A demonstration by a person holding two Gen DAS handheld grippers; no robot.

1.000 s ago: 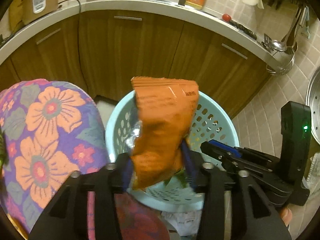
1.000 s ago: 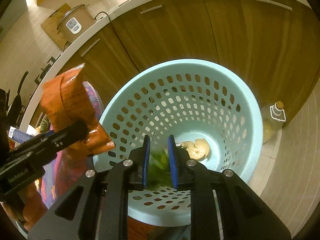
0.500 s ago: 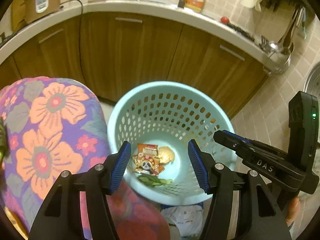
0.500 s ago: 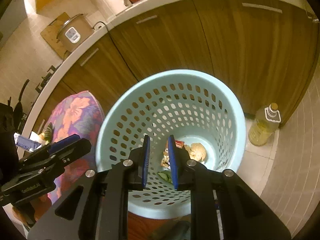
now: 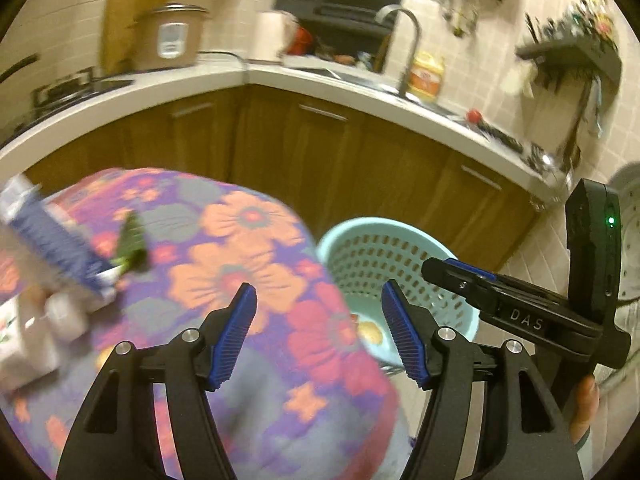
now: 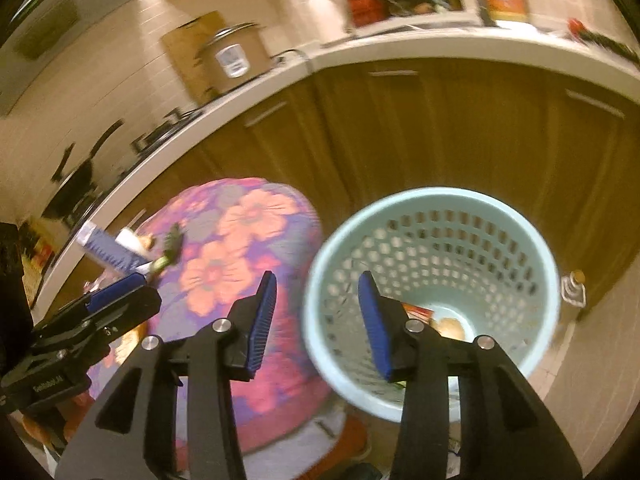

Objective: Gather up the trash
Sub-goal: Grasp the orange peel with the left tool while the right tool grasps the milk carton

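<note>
Round pale-blue perforated plastic basket (image 6: 434,216) beside floral-clothed desk (image 5: 224,248), wrapper (image 6: 418,314) and crumpled scrap lodged inside, left gripper (image 5: 318,334) and right gripper (image 6: 316,318) jaws opening, nothing held between.

Home kitchen: rice cooker (image 5: 170,38), faucet (image 5: 400,36)

The basket (image 6: 436,300) stands on the floor before the cabinets (image 6: 440,128), just right of the cloth-covered table (image 6: 244,248), with a bottle (image 6: 573,289) on the floor at its right. Inside the basket lie a wrapper (image 6: 418,313) and a crumpled scrap (image 6: 450,327). On the table's far left lie a box (image 5: 56,244) and a leafy stalk (image 5: 132,246); a rice cooker (image 5: 170,38) sits on the counter (image 5: 208,80) behind.
</note>
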